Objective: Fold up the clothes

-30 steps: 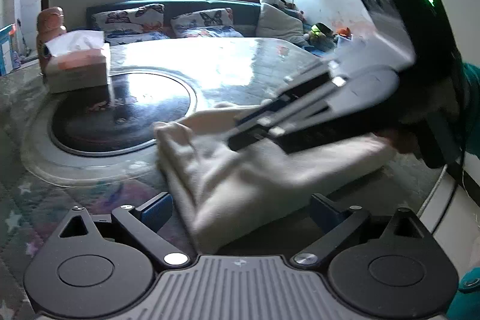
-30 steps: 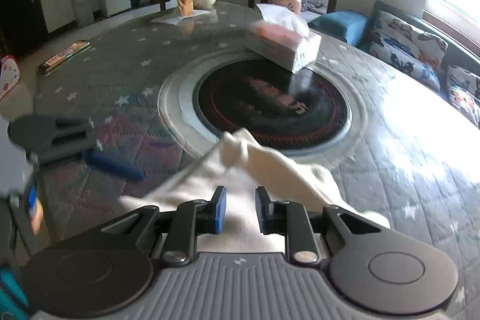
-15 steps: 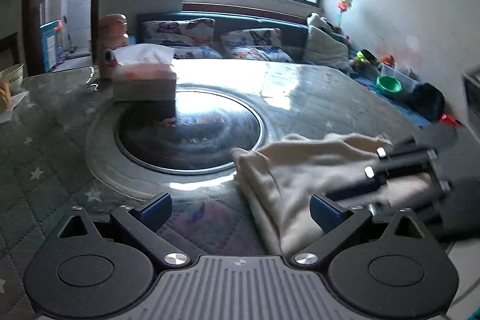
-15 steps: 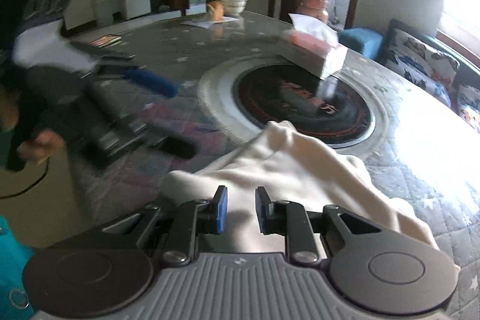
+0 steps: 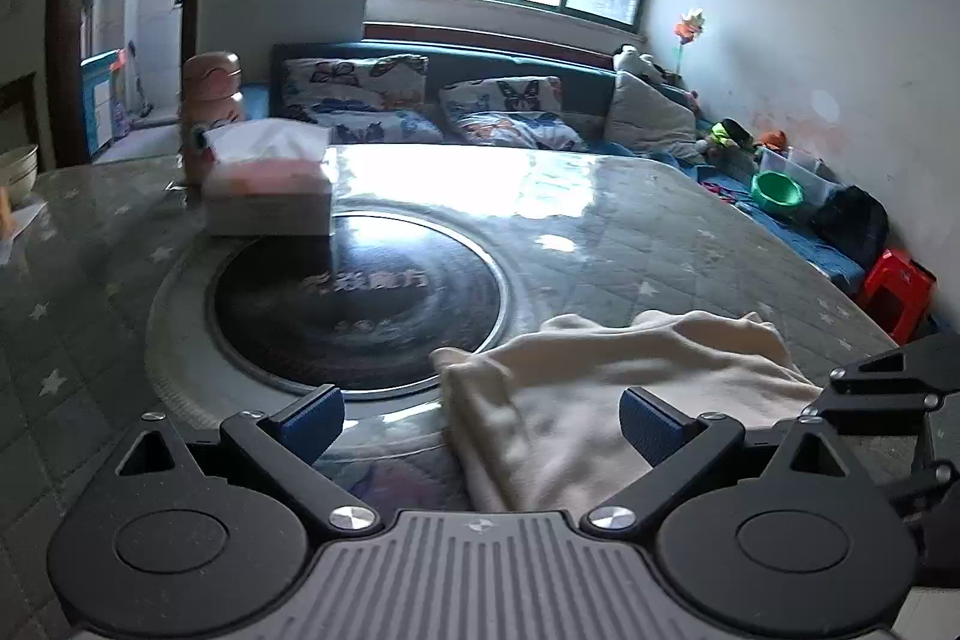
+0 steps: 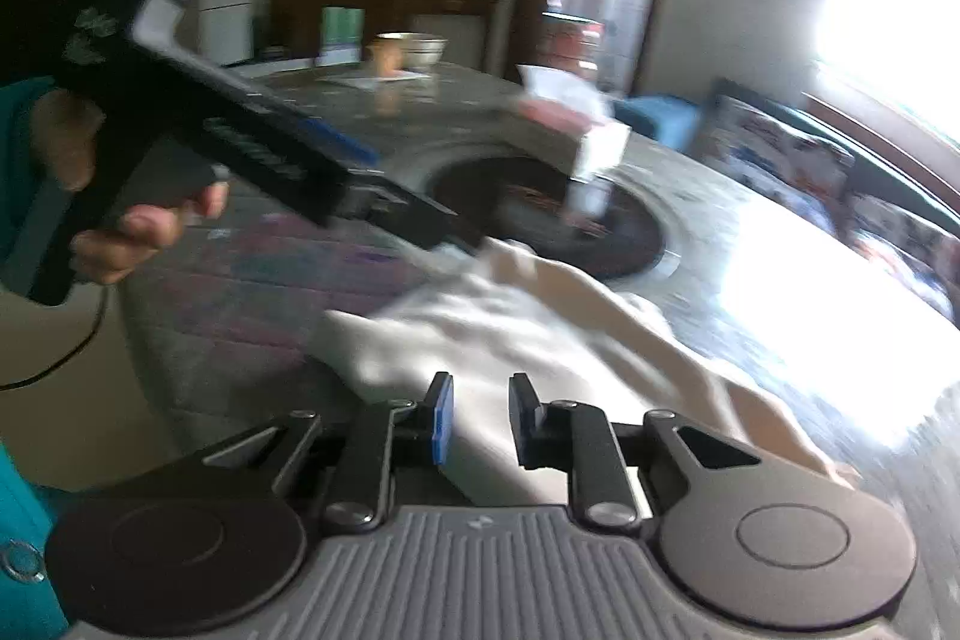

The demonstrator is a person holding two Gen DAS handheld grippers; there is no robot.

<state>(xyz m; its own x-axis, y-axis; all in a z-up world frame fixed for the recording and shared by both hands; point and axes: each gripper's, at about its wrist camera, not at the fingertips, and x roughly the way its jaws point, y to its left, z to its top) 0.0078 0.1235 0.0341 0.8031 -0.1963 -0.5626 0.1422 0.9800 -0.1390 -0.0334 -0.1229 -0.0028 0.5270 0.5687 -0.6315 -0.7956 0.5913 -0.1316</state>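
Quilted star-print table [image 5: 660, 244] fills both views; nearest, the left gripper [image 5: 480, 415] stands wide open and empty, the right gripper [image 6: 477, 421] is closing, its jaws nearly together with nothing visibly pinched; just beyond lies the cream garment [image 5: 630, 376], folded into a thick bundle near the table's edge, apparently close to finished; farther off, a tissue box [image 5: 267, 196].

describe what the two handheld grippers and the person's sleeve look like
Each gripper, the left gripper and the right gripper, is black, with two round discs, angled linkage arms with silver pivot screws, a ribbed grey centre plate and blue pads on the fingers. From the right wrist view, the left one has a pistol-style black handle with a thin black cable hanging below. The sleeve is teal.
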